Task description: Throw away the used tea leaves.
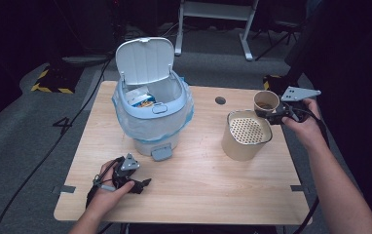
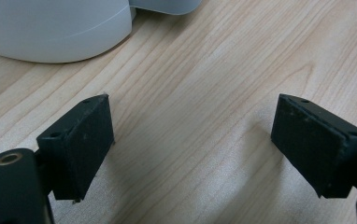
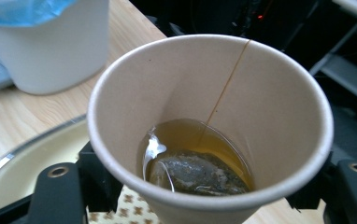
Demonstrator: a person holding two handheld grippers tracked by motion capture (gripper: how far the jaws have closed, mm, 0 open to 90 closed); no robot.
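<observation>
**High view: paper cup gripped beside the strainer pot**

High view had the person's right tool (image 1: 270, 115) at the far right of the table (image 1: 194, 195), its jaws part-way closed on either side of a paper cup (image 1: 266, 100). The cup stood upright, just behind a cream pot with a perforated strainer insert (image 1: 245, 131) and touching or nearly touching its rim; I could not tell which. In the right gripper view the cup (image 3: 209, 116) sat between the two black jaws, which pressed its walls low down. A shallow pool of amber tea (image 3: 204, 140) lay in the bottom with a sodden tea bag (image 3: 197, 175) in it, and the bag's string (image 3: 225, 86) ran up the inner wall and over the rim.

The left tool (image 1: 125, 178) rested near the front left edge of the table, held in the person's left hand (image 1: 107, 195). In the left gripper view its jaws stood wide apart with bare wood between them and nothing held.

Between the two hands, toward the back of the table, stood a pale blue bin (image 1: 152, 114) with its lid (image 1: 144, 58) swung up, a plastic liner (image 1: 125, 122) folded over the rim and some packaging (image 1: 139, 97) inside. The bin's white base (image 2: 55, 32) lay just ahead of the left tool.
</observation>
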